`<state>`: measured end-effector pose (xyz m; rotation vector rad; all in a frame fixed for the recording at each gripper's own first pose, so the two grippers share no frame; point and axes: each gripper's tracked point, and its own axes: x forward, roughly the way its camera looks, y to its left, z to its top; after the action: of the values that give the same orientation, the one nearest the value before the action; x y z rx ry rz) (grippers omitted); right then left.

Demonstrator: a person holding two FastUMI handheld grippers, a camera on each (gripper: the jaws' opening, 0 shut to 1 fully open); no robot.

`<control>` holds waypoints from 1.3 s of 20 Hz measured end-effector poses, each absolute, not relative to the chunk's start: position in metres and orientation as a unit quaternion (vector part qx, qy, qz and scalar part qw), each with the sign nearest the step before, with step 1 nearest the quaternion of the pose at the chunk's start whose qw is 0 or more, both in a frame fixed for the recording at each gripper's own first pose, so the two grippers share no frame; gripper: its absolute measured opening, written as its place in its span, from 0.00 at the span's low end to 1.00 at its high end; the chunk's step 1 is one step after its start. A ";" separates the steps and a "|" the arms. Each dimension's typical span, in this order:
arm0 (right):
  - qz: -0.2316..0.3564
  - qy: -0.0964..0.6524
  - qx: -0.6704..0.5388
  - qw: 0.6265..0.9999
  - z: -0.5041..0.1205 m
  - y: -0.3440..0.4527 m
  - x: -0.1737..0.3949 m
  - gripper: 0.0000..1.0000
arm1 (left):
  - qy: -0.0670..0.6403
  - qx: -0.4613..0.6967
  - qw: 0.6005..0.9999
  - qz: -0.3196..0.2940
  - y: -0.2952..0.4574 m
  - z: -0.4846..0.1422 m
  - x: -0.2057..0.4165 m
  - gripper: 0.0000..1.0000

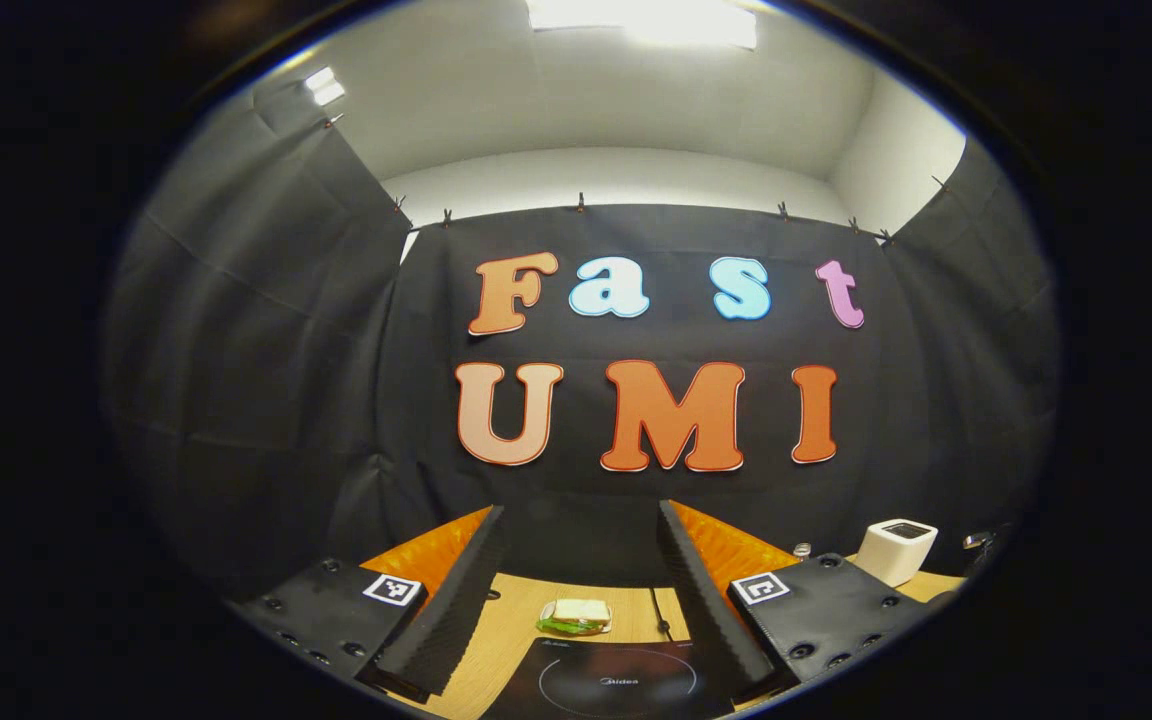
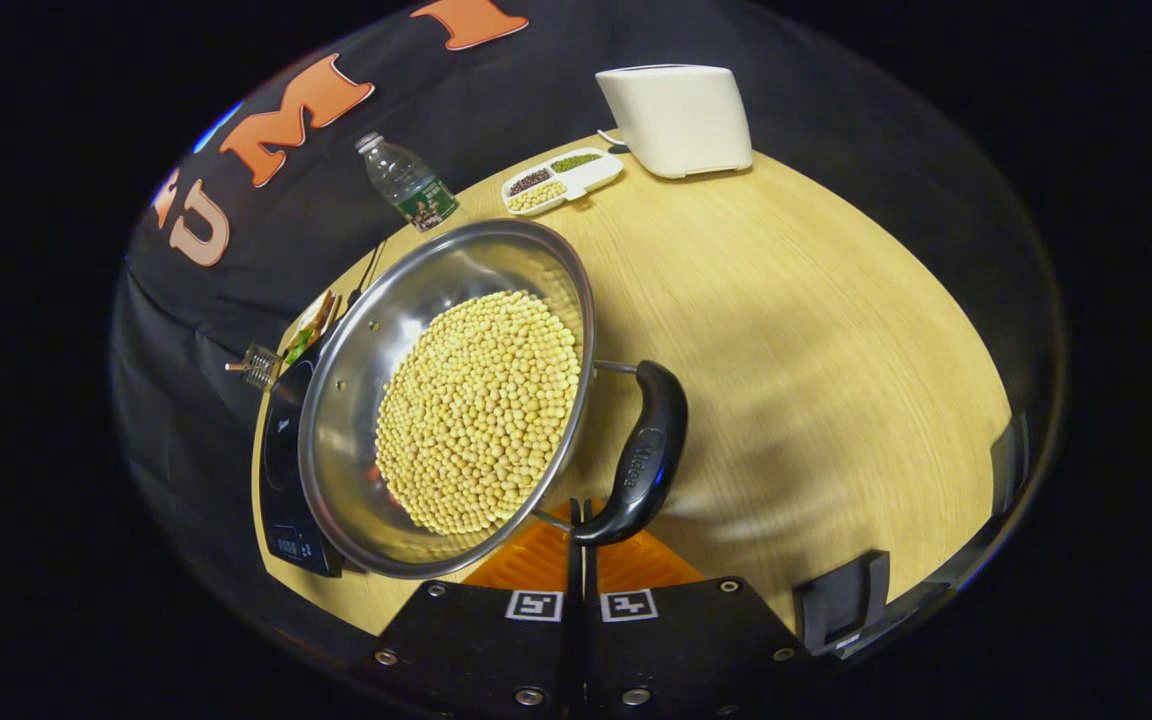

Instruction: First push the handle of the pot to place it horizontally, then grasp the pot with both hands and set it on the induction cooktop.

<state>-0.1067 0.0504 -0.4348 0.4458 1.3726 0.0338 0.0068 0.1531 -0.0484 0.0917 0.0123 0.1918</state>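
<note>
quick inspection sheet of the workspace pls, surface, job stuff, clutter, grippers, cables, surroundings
surface: light wooden table.
job's things: steel pot full of yellow beans, partly over the black induction cooktop; black side handle toward the right gripper.
clutter: water bottle, divided bean tray, white appliance, sandwich.
grippers: left gripper open, above the cooktop; right gripper shut at the handle's wire mount.
cables: dark cord behind the cooktop.
surroundings: black cloth wall, white ceiling.
</note>
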 end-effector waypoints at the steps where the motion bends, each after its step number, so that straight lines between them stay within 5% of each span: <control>1: 0.010 0.627 0.204 0.752 -0.437 0.046 -0.101 0.00 | 0.009 0.046 0.994 0.096 0.154 -0.051 0.009 0.97; 17: -0.063 0.595 0.191 0.778 -0.455 -0.004 -0.012 0.00 | 0.075 0.037 0.992 0.097 0.159 -0.107 0.038 0.97; 26: -0.042 0.589 0.158 0.791 -0.447 -0.003 0.003 0.00 | 0.147 0.030 0.987 0.057 0.129 -0.151 0.040 0.97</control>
<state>0.0028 -0.0032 -0.4474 0.3404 1.2674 -0.0911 0.0405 0.1292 -0.1510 0.0596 0.2962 0.1138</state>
